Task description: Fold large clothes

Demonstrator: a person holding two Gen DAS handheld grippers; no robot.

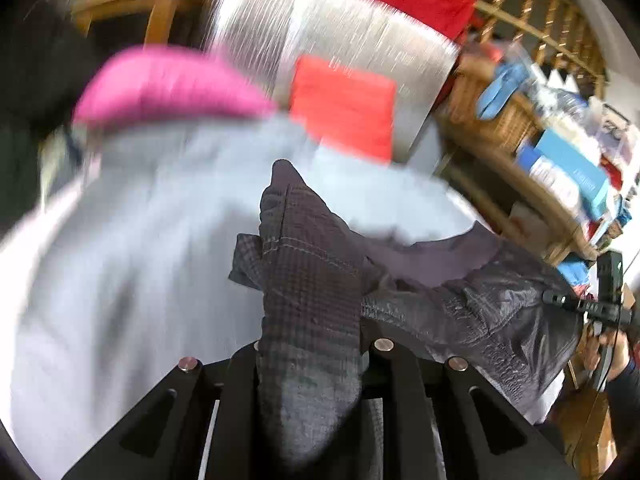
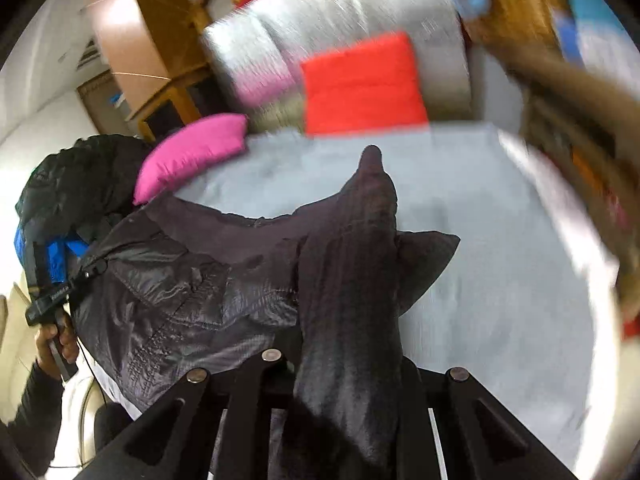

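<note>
Each hand-held gripper, left [image 1: 310, 344] and right [image 2: 348, 364], is clamped on the dark shiny quilted jacket [image 2: 192, 292]; a woven wicker basket [image 1: 488, 116] holds blue cloth [image 1: 498, 90].

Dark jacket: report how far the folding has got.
Done: both grippers, left and right, are clamped on the dark jacket. In hand: it hangs stretched between them above the grey bed cover. Left: no fold shows yet; laying flat and folding remain.
</note>
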